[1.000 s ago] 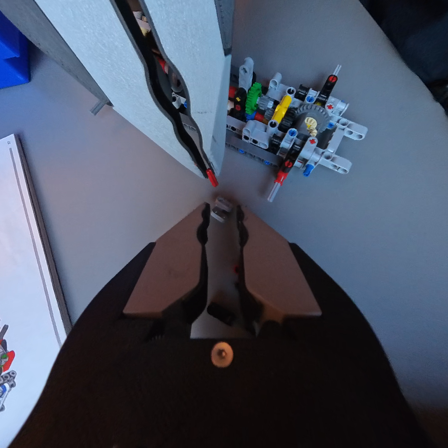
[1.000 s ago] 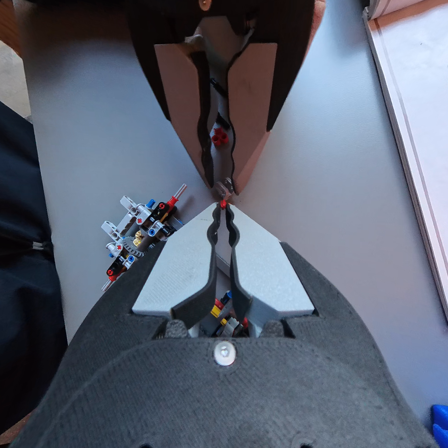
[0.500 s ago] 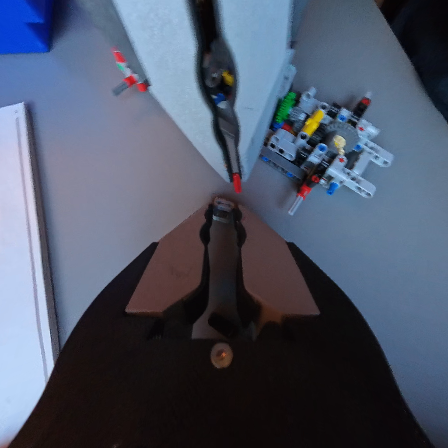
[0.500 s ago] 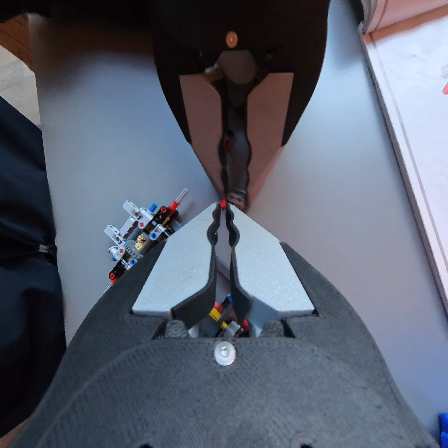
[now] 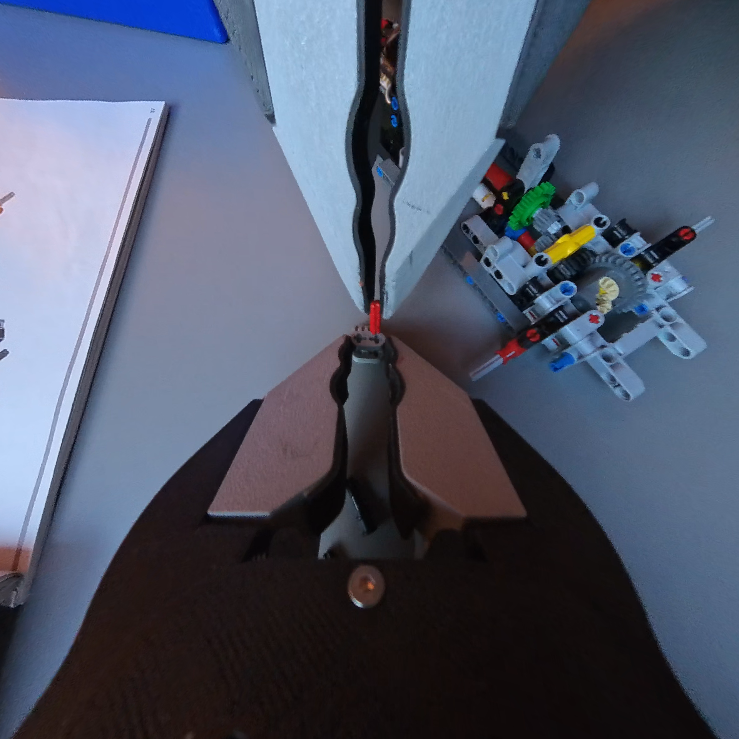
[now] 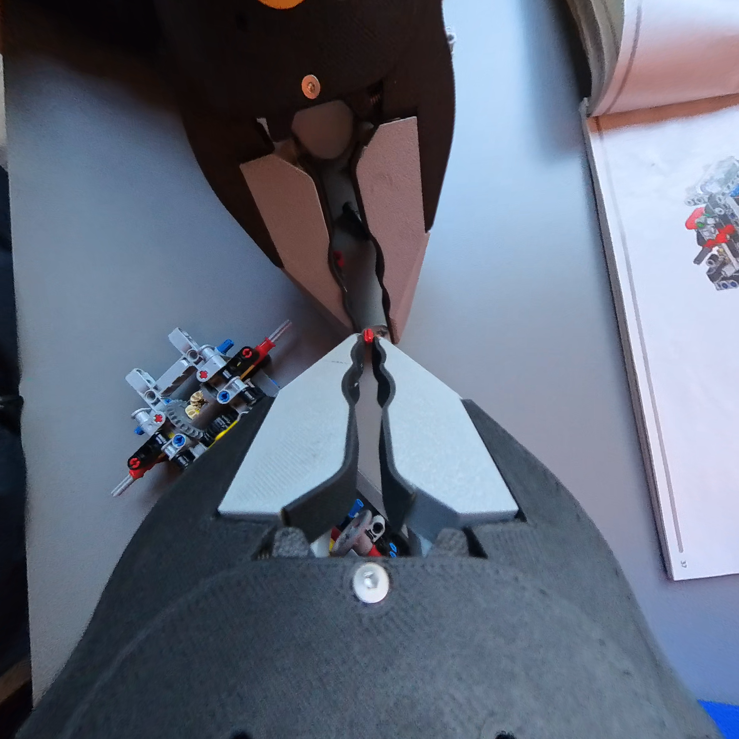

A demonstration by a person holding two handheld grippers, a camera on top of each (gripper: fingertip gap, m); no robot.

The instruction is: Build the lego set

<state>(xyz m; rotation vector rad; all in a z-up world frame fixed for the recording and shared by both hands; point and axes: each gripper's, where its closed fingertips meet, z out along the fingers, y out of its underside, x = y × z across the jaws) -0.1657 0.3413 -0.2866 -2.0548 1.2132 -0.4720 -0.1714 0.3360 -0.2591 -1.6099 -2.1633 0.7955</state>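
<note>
My right fingers (image 6: pixel 370 340) pinch a small red pin (image 5: pixel 374 317); my left fingers (image 5: pixel 368 346) clamp a grey connector (image 5: pixel 368 340). The pin's tip meets the connector's face, not yet seated. The built assembly (image 5: pixel 580 264) lies off to my left fingers' right.

place: hobby/work desk | evid: grey tabletop (image 5: pixel 200 280), open instr booklet (image 5: pixel 60 260), brick-built gear assy (image 5: pixel 580 272)

bare grey table (image 5: pixel 224 256) between booklet (image 5: pixel 72 224) and brick assembly (image 5: pixel 580 276), both tools tip-to-tip.
</note>
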